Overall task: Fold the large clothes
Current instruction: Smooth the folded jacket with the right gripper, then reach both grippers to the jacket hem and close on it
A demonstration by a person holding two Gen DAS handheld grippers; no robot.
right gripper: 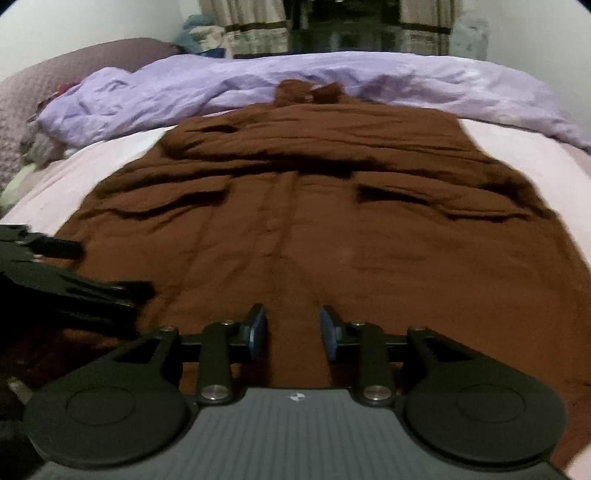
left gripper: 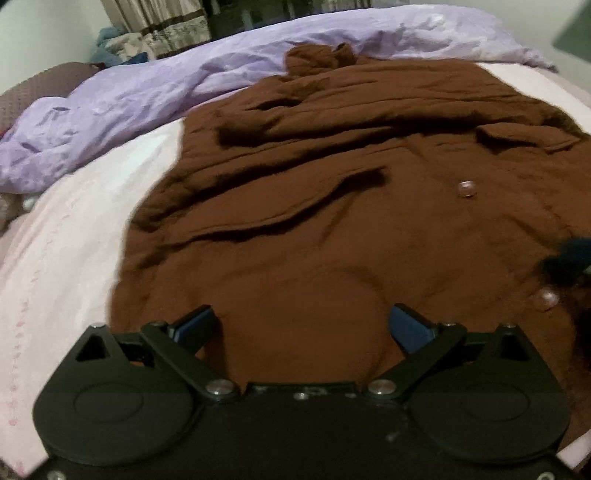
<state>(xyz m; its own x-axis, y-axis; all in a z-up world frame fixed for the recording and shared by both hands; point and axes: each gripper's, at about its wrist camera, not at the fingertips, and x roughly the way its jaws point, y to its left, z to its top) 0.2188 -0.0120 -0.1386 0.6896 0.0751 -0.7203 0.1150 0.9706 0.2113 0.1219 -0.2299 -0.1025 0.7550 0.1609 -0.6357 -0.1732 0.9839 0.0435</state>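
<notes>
A large brown coat [left gripper: 332, 229] lies spread flat on a bed, its collar at the far end and its sleeves folded across the body. It fills the right wrist view too [right gripper: 314, 206]. Two shiny buttons [left gripper: 466, 189] show on its right side. My left gripper [left gripper: 303, 325] is open and empty, just above the coat's near hem. My right gripper [right gripper: 293, 328] is open and empty over the coat's middle seam near the hem. The left gripper also shows at the left edge of the right wrist view [right gripper: 66, 269].
The bed has a pale pink sheet [left gripper: 74, 229]. A crumpled lilac duvet [left gripper: 147, 99] lies along the far side, behind the coat's collar. A brown pillow [right gripper: 74, 70] sits at the far left. Curtains [right gripper: 251, 29] hang behind the bed.
</notes>
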